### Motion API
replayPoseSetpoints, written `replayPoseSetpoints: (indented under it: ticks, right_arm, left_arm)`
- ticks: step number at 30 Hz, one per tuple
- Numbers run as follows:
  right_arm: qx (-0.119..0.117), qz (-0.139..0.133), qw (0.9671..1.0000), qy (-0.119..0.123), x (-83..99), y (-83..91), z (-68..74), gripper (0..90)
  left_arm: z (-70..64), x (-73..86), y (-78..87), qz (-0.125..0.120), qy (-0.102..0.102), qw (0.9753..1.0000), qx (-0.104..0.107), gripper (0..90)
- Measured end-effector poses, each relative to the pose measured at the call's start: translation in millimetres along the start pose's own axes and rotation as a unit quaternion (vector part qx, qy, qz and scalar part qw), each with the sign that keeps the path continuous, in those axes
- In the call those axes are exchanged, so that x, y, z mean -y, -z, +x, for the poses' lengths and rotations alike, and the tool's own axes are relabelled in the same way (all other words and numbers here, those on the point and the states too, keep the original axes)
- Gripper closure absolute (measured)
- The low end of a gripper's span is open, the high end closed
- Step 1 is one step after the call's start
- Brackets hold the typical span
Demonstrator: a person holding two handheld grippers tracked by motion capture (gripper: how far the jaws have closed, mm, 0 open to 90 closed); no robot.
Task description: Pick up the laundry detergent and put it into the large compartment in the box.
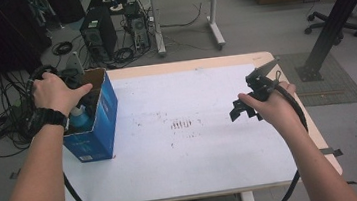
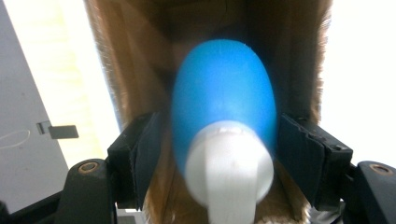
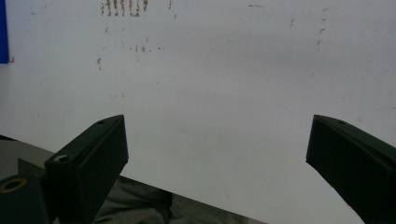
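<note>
Blue bottle [image 2: 223, 100], white-capped, sits inside the blue carton [image 1: 103, 119] between the left hand-held gripper's [image 2: 219, 154] jaws, pads at its sides; contact unclear. High view: carton at bench [image 1: 197, 154] left edge. Right hand-held gripper [image 3: 217, 154] wide open, empty, above bare bench.

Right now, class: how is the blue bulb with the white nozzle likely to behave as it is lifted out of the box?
The blue bulb looks smooth and rounded, so it may slip or twist between the left tool's flat pads. It seems hollow, probably light. The tall, narrow blue box might tip if dragged.
</note>
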State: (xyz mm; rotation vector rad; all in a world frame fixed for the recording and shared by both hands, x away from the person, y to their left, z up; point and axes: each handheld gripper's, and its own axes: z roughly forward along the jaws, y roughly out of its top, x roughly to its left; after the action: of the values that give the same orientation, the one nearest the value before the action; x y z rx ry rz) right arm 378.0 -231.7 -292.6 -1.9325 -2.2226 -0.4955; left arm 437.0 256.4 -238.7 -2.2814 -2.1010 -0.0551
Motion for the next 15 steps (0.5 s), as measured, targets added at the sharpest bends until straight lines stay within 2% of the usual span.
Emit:
replayPoseSetpoints:
  ticks: [1, 4, 5, 9, 12, 15]
  right_arm:
    - [0.0, -0.001, 1.0, 0.0, 0.0, 1.2, 0.2, 5.6]
    - [-0.001, -0.003, 1.0, 0.001, 0.1, 2.3, 0.1, 5.6]
    - [-0.002, -0.005, 1.0, -0.001, 0.8, 3.4, -0.1, 5.5]
    - [-0.002, -0.006, 1.0, 0.0, 2.0, 4.6, -0.8, 5.5]
    - [-0.003, -0.006, 1.0, 0.001, 2.8, 5.7, -1.8, 5.5]
    - [-0.004, -0.009, 0.9999, 0.002, 3.8, 8.6, -1.9, 5.5]
  left_arm:
    - [-1.6, 0.6, 9.8, -0.007, -0.004, 1.0, -0.003, 30.9]
    - [-3.9, 1.5, 19.5, -0.016, -0.004, 0.9999, -0.004, 29.5]
    - [-6.3, 2.3, 29.5, -0.021, -0.006, 0.9997, -0.005, 29.2]
    - [-11.4, 3.4, 39.3, -0.03, -0.009, 0.9995, -0.007, 27.7]
    - [-18.9, 4.0, 46.9, -0.037, -0.012, 0.9992, 0.0, 23.1]
    - [-31.3, 4.9, 53.6, -0.044, -0.019, 0.9988, 0.006, 20.1]
